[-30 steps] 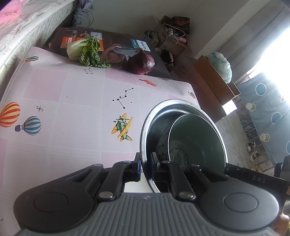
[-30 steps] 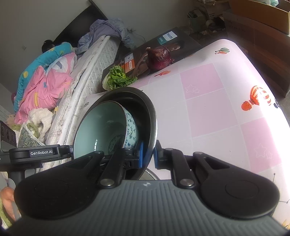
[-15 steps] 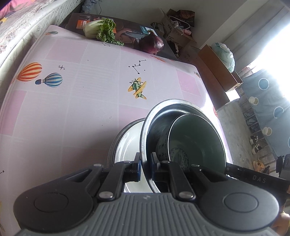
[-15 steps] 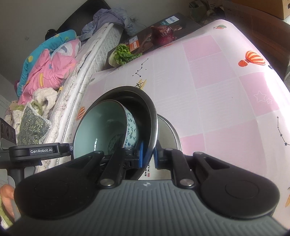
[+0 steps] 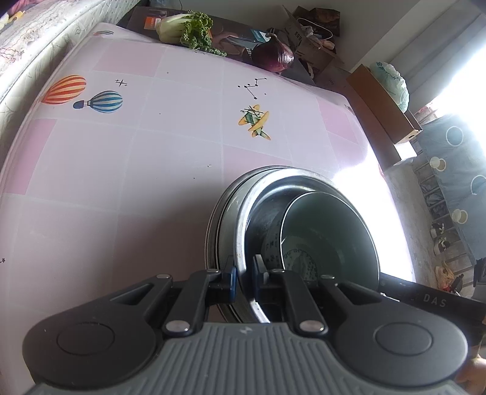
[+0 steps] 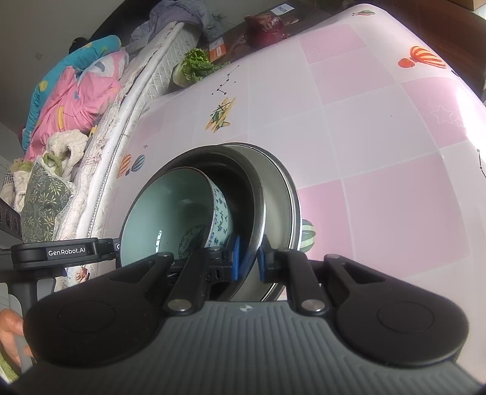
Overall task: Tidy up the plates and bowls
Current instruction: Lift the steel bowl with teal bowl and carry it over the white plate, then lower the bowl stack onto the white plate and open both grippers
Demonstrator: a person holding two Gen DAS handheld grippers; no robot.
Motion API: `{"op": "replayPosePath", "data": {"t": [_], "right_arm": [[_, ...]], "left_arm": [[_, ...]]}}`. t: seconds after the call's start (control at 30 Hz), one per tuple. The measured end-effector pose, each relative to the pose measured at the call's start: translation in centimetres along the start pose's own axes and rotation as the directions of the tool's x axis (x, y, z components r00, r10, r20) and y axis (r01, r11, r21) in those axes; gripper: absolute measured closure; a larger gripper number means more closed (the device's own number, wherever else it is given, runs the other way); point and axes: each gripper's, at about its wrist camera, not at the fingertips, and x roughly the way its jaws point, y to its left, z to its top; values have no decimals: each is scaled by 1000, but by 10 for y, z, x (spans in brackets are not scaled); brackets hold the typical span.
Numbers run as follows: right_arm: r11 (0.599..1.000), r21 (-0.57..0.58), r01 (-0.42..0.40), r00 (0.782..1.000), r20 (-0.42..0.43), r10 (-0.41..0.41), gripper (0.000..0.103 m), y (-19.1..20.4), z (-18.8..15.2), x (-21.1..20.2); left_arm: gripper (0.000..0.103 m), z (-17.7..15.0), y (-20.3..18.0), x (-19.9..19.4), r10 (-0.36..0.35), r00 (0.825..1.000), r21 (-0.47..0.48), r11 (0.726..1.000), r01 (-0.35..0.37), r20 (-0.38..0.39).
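While both grippers, left [image 5: 243, 281] and right [image 6: 249, 253], clamp the steel bowl [image 5: 243, 212] rim, lower level onto the plate [image 5: 212, 231] at lower centre, keeping the green bowl [image 6: 170, 209] seated.

Two grippers: left gripper [image 5: 243, 278] and right gripper [image 6: 249, 253]. One steel bowl [image 5: 243, 224], one blue-patterned ceramic bowl [image 6: 170, 212] inside it, and one steel plate [image 6: 296, 212] underneath. On the one table [image 5: 121, 170]: one leafy green vegetable [image 5: 185, 29] and one red onion [image 5: 273, 56].
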Motion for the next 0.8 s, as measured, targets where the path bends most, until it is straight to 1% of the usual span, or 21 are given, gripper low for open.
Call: {"op": "replayPosePath", "data": {"t": [0.3, 0.4, 0.47, 0.5, 0.53, 0.57, 0.63, 0.7, 0.77, 0.8], "right_arm": [[1000, -25, 9, 1000, 12, -9, 90, 2, 1, 5], [999, -38, 22, 1000, 16, -22, 89, 4, 0, 4], [999, -37, 33, 999, 16, -32, 86, 4, 0, 4], [999, -35, 28, 999, 16, -28, 86, 3, -1, 3], [999, -34, 26, 1000, 16, -26, 86, 2, -1, 2], [999, -35, 26, 1000, 19, -25, 85, 3, -1, 0], [999, -44, 28, 999, 30, -27, 84, 4, -2, -3], [998, -50, 31, 999, 42, -29, 82, 5, -4, -7], [998, -55, 33, 998, 48, -31, 81, 5, -5, -12], [998, -58, 33, 998, 54, -30, 79, 5, -6, -14]], "left_arm": [[91, -1, -1, -2, -1, 1000, 22, 1000, 0, 19], [89, -4, -5, -9, 13, 998, 60, 998, -16, 57], [84, -5, -8, -14, 35, 996, 92, 995, -43, 83], [77, -6, -10, -17, 52, 994, 108, 992, -63, 100], [67, -7, -11, -21, 67, 991, 120, 989, -81, 118], [61, -8, -12, -25, 79, 987, 130, 987, -97, 140], [46, -9, -10, -33, 82, 981, 140, 984, -107, 179], [37, -10, -8, -41, 70, 976, 139, 985, -100, 204], [33, -10, -8, -49, 78, 969, 141, 983, -114, 236], [29, -11, -8, -53, 85, 964, 145, 982, -124, 251]]}}
